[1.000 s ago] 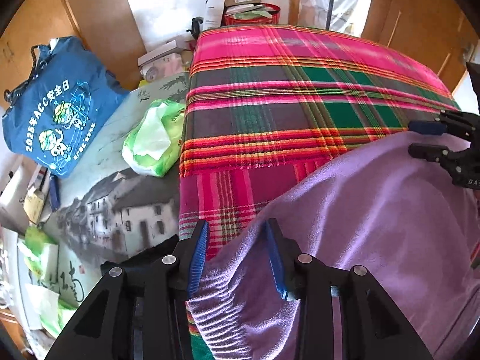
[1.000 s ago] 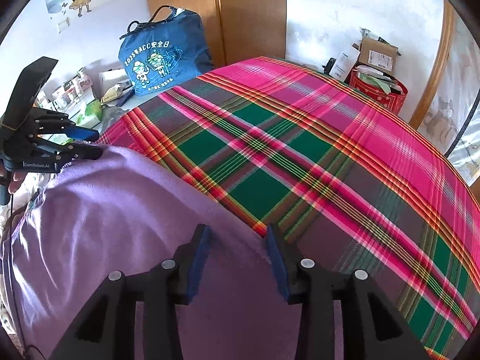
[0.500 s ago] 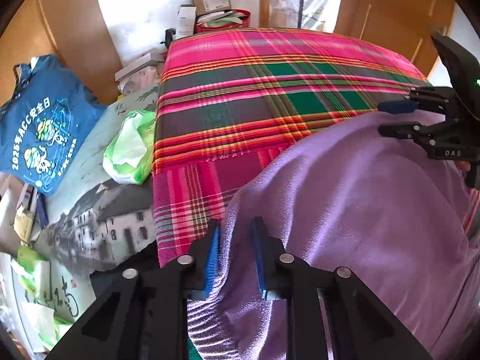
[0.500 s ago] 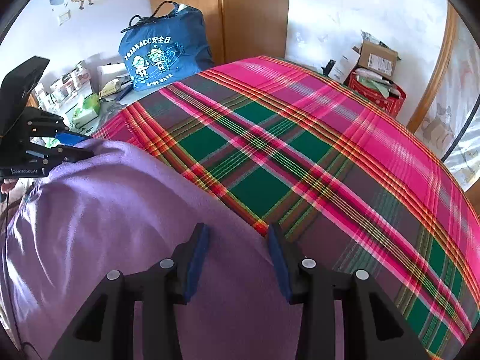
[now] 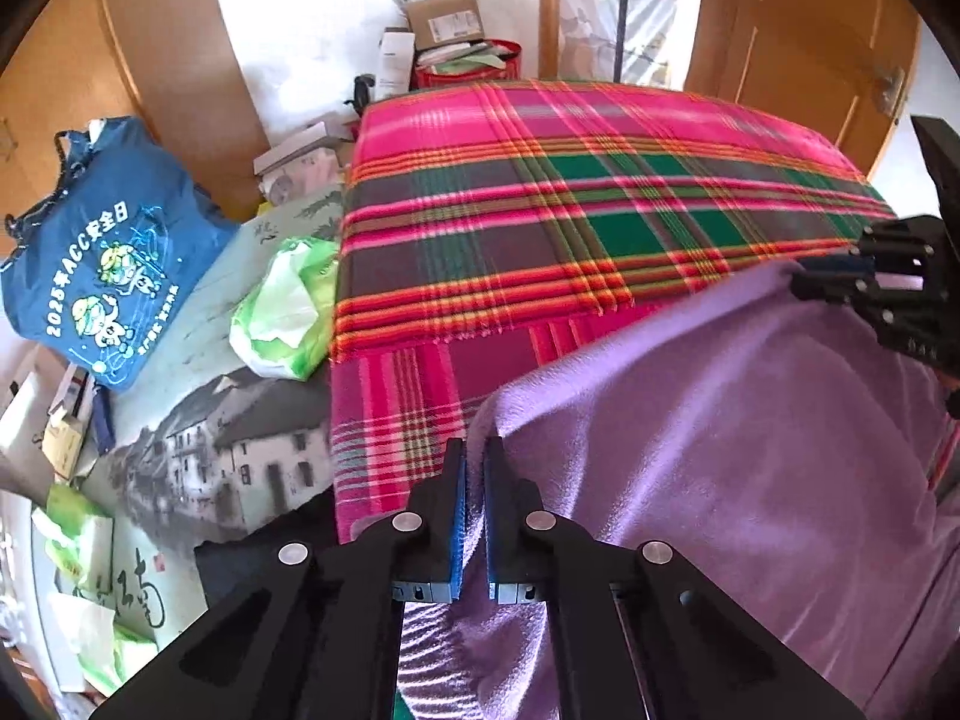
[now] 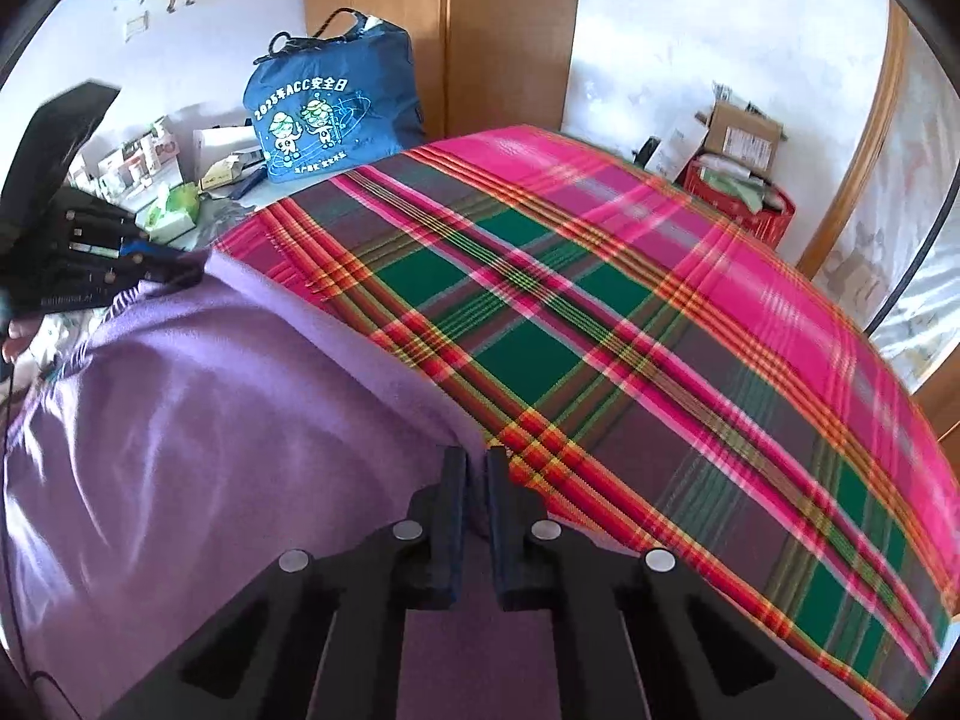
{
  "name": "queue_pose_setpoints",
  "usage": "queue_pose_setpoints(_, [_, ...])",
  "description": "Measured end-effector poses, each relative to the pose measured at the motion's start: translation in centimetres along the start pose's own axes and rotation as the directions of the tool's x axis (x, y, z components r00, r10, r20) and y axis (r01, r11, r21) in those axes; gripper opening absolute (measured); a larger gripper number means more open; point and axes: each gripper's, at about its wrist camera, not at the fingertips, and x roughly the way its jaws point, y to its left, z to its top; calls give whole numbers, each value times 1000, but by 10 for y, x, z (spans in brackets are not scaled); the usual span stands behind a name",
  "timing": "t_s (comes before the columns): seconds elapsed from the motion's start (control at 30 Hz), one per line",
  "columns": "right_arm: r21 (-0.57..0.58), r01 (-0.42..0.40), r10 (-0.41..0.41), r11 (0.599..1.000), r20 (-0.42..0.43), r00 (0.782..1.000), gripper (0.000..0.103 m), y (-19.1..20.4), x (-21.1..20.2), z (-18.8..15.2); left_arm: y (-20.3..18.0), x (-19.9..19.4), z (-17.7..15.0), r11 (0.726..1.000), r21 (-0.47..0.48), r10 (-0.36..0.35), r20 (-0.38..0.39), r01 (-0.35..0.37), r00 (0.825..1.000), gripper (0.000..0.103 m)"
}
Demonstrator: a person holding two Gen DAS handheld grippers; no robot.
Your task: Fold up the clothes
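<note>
Purple fleece garment (image 5: pixel 750 456) is spread over the near part of a bed covered by a plaid blanket (image 5: pixel 540 228) in pink, green and orange, and its far hem is pinched at two corners. The left tongs (image 5: pixel 474 480) are pressed nearly together, with a fold of the garment's edge caught between the blue pads (image 5: pixel 459 504); the cloth is seen running down through the narrow gap toward the camera. The right tongs (image 6: pixel 475 480) are likewise drawn close on the opposite corner of the same hem, the purple fabric (image 6: pixel 198 420) being gripped between the dark fingers (image 6: pixel 453 498). In the right wrist view the left tongs (image 6: pixel 150 264) are seen far off to the left, at the other end of the stretched edge, and part of a hand (image 6: pixel 15 339) is visible beneath them. In the left wrist view the right tongs (image 5: pixel 840 279) are seen far to the right, closed on the hem. Ahead of both tongs the bare plaid blanket extends to the far end of the bed. To the left of the left tongs a crumpled green and white plastic bag (image 5: pixel 288 312) is lying just beside the bed, and further left a blue drawstring bag (image 5: pixel 108 252) with printed characters is propped. Beyond the bed, cardboard boxes (image 5: pixel 444 18) are stacked over a red basket (image 5: pixel 498 60) against the white wall.
</note>
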Motion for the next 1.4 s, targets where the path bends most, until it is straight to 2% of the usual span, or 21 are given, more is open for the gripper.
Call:
queue_pose_setpoints(0.37, [2,52,-52,999,55,997,6,25,-50,-5,-7,-30,-7,1000,-24,18,42,-17,999,5])
queue_pose_setpoints(0.77, [-30,145,-141,989,94,986,6,71,-113,-28,-23,-80,-32,999,-11,40,107,-40,993,5])
queue_pose_setpoints(1.4, [-41,181,-174,983,129,976,5,138,-180,-76,-44,-150,-84,998,18,48,166,-52,985,4])
